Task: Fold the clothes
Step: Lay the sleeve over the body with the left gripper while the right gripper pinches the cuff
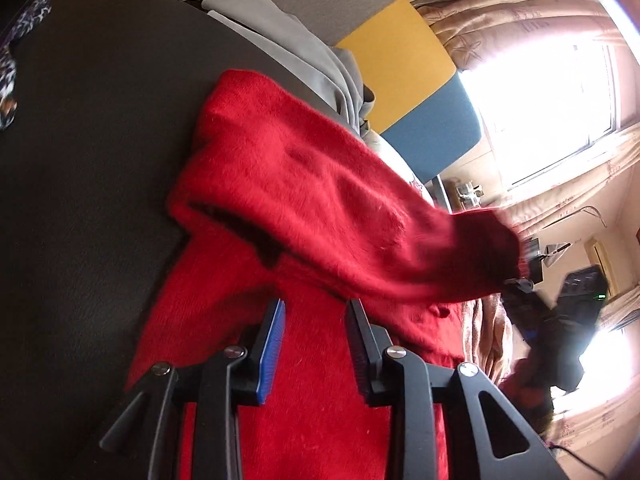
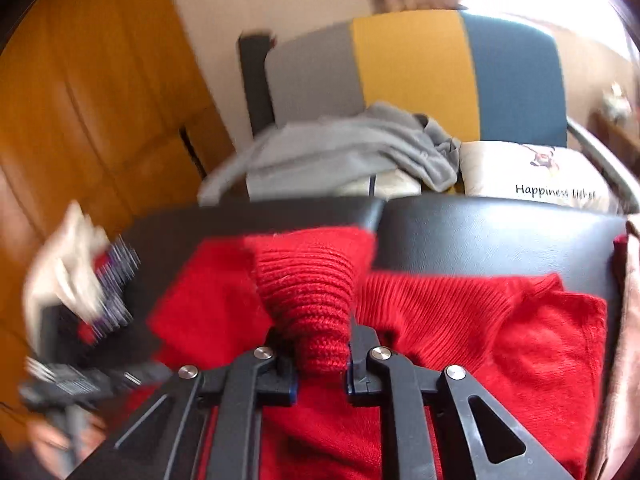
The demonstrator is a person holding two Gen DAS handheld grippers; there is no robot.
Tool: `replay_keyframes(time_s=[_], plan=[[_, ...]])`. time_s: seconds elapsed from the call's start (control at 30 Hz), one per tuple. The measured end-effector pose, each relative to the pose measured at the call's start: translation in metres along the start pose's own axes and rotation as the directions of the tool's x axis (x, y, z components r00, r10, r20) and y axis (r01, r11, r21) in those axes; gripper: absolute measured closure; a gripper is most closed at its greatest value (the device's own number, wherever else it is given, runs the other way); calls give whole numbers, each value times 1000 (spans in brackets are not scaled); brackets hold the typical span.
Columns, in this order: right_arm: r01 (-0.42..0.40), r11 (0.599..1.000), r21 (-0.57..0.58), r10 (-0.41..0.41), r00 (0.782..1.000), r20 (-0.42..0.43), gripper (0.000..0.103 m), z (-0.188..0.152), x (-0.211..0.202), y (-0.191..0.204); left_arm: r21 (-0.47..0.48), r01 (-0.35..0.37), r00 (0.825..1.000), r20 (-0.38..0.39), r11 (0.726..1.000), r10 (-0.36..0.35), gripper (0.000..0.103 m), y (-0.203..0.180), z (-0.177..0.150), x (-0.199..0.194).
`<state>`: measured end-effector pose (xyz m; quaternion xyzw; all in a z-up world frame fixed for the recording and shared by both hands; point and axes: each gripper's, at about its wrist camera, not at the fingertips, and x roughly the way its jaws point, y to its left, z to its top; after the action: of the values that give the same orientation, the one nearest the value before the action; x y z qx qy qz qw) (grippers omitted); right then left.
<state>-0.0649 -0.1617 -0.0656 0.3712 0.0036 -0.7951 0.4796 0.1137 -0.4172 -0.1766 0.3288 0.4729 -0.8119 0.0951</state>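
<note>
The red sweater (image 2: 500,320) is sprawling across the dark bench (image 2: 500,232), its body running to the right edge and partly hanging off the near edge, so a hard pull is risking dragging the lot floorward. Your right gripper (image 2: 320,356) is clamping a bunched ribbed fold, thick and slippery; it may be sliding out mid-lift. Your left gripper (image 1: 316,336) is hovering over the fabric, jaws apart, holding nothing, so nothing is anchoring the sweater.
</note>
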Motion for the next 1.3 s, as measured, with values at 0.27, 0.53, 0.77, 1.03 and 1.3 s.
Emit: replay_keyframes(time_s=[0.27,0.53,0.77,1.03,1.3], plan=[[-103,931,351,90,995,52,88,-10,-32,-84,-31,5,1000,-22,999,-6,72,7,-9,7],[-149,811,566,133,989,70,24,-74,-14,-143,-153,126,992,5,980,-127,69,21,-4,-3],[-104,817,567,69,994,82,27,-66,-19,-154,-185,154,988,52,971,-147,67,12,16,2],[45,890,455,-53,999,4,95,-52,-13,-144,-273,126,987,134,954,-92,85,13,32,6],[85,951,297,-86,996,-9,95,-57,-34,-125,-145,-13,985,170,989,38,101,19,13,-35]])
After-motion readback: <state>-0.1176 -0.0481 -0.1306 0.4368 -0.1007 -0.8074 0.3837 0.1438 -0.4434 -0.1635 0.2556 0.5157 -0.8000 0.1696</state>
